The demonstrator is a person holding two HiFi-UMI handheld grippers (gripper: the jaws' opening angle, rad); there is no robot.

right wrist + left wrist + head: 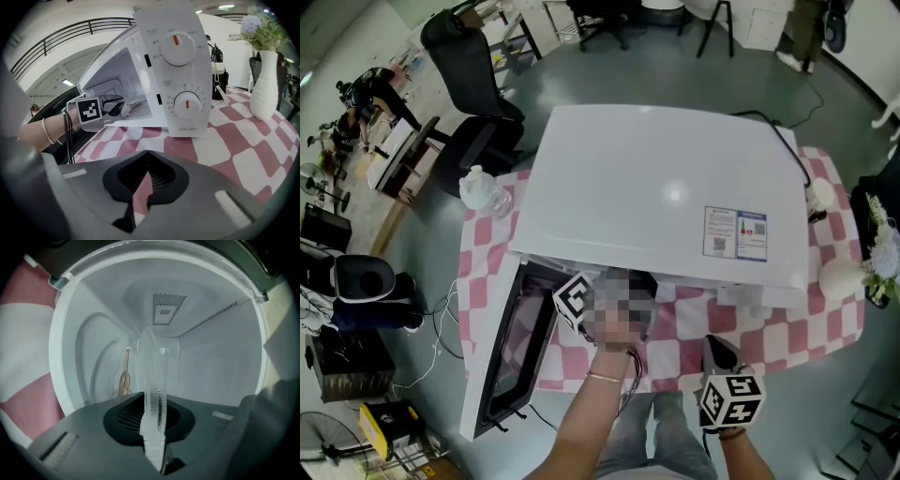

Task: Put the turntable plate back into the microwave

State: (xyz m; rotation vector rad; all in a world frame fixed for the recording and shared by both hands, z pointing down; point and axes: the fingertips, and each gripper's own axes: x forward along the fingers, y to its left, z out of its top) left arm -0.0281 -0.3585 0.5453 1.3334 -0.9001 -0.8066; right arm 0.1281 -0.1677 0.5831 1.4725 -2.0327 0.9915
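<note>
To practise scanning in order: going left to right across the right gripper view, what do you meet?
A bracelet on the wrist → left hand-held gripper → microwave's control dials → white vase with flowers.

The plate [152, 385], clear glass, is seen edge-on at frame centre, inside the white cavity of the microwave [666, 187]. In the head view the white microwave fills mid-frame, its door [511, 352] swung open at lower left.
</note>
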